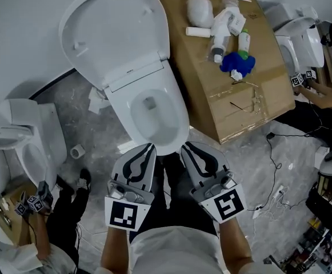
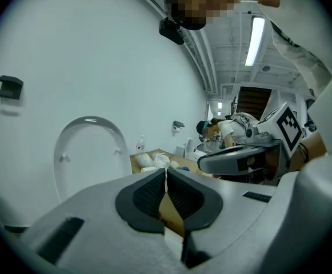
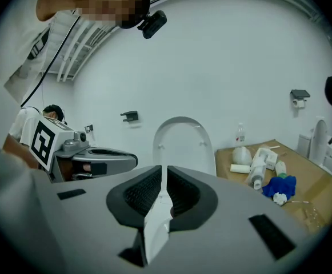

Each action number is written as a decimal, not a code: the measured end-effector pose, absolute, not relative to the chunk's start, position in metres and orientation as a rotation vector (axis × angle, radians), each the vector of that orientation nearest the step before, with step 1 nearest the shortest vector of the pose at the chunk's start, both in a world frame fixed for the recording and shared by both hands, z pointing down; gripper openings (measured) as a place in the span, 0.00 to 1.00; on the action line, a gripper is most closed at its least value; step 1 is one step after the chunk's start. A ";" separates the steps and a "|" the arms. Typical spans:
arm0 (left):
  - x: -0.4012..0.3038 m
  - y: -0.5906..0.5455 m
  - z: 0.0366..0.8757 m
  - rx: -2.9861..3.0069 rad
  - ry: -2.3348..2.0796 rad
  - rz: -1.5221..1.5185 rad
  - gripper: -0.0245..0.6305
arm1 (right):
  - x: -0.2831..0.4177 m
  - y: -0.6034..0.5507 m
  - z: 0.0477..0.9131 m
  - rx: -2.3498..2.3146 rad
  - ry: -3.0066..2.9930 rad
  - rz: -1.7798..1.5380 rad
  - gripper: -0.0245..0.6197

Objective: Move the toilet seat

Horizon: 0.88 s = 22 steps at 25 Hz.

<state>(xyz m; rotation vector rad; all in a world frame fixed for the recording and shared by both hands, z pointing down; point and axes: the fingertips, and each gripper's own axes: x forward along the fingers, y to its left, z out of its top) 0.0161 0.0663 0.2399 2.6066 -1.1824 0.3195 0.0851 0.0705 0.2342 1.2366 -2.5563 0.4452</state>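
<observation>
Toilet seat stands up tall against the wall, straight ahead of us, behind the bowl. We hold our left hand-held gripper and right hand-held gripper side by side near the bowl's front. Both are closed and hold nothing. We think the left one is a bit nearer.

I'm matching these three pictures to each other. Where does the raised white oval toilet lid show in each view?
Head view: the raised white oval toilet lid is at upper left, behind the bowl.
Left gripper view: left of centre, against the wall.
Right gripper view: centre, just above the tool's tips.
Shared landmark: the brown cardboard box, to the lid's right in all three.
</observation>
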 end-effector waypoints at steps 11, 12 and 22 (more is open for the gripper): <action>0.016 0.079 0.326 2.501 -1.163 0.357 0.08 | 0.098 0.082 0.318 1.217 -2.464 0.528 0.07; 0.017 0.081 0.334 2.497 -1.158 0.368 0.09 | 0.100 0.083 0.327 1.216 -2.455 0.537 0.07; 0.021 0.099 0.416 2.390 -1.143 0.422 0.16 | 0.111 0.096 0.409 1.200 -2.393 0.627 0.18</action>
